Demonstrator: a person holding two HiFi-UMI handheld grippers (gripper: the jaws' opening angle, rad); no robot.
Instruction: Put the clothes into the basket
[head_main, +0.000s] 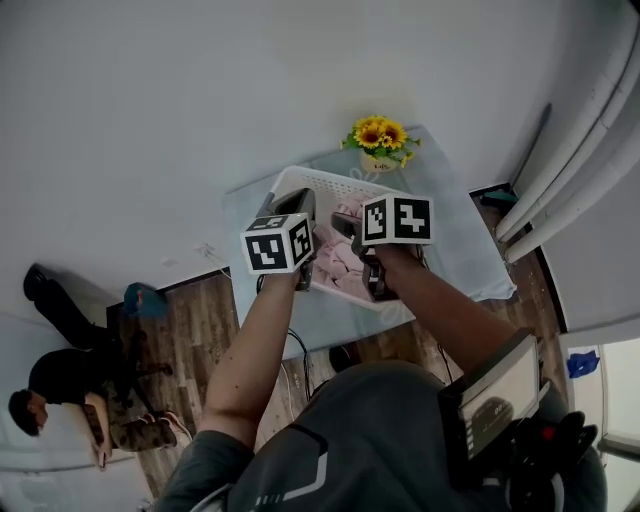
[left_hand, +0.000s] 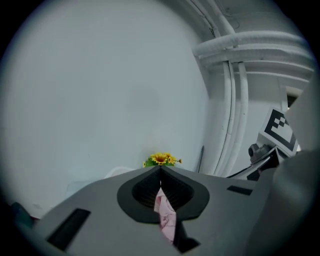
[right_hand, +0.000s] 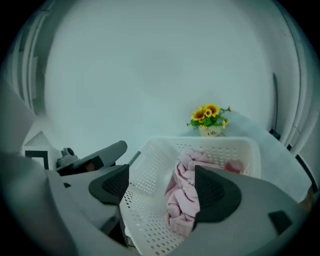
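A table (head_main: 460, 250) under a pale cloth stands against a plain white wall (head_main: 200, 100), below both tools. Well to the left of the left tool, a person (head_main: 70, 385) is down on the wooden floor (head_main: 200, 320). White pipes (left_hand: 235, 100) run up the wall to the right of the tools. Beyond the tools, a pot of sunflowers (right_hand: 210, 117) sits at the table's far edge.

The white perforated basket (right_hand: 150, 200) lies on the table under the tools, with pink clothes (right_hand: 185, 205) bunched inside it. The left tool (left_hand: 160, 170) has its jaws pressed together on a strip of pink cloth (left_hand: 166, 217) that shows between the pads. The right tool (right_hand: 162, 170) stands wide open over the basket — the clothes show in the gap, but neither pad presses on them.

Whether the strip joins the heap in the basket cannot be told — in the head view the marker cubes (head_main: 278, 245) cover that part. The basket's near edge is cut off behind the right tool's body.
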